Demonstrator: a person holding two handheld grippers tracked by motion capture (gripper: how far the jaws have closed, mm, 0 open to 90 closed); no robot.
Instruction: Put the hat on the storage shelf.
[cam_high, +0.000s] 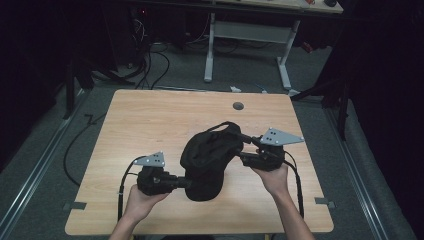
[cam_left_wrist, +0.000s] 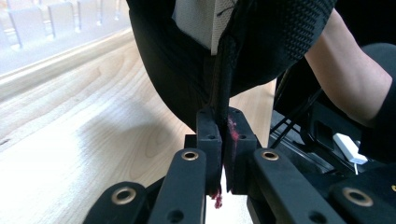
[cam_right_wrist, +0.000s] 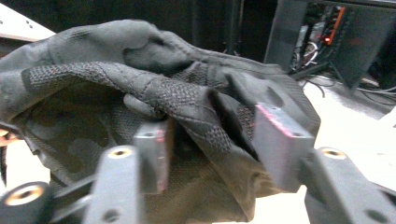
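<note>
A black mesh cap (cam_high: 207, 160) lies crumpled on the wooden table (cam_high: 150, 120), near its front middle. My left gripper (cam_high: 186, 182) comes at the cap from the left and is shut on the cap's edge. In the left gripper view the left gripper (cam_left_wrist: 223, 126) pinches a thin seam of the cap (cam_left_wrist: 187, 60) between its pads, and a white inner label shows above. My right gripper (cam_high: 241, 146) is at the cap's right side. Its jaws stand wide apart in the right gripper view, where the right gripper (cam_right_wrist: 210, 144) is open around a fold of the cap (cam_right_wrist: 116, 79).
A round cable hole (cam_high: 238, 106) sits in the table's far middle. Behind the table stands a white-legged desk (cam_high: 247, 30), with cables (cam_high: 150, 65) on the grey floor. The person's other forearm (cam_left_wrist: 345, 70) shows at the right of the left gripper view.
</note>
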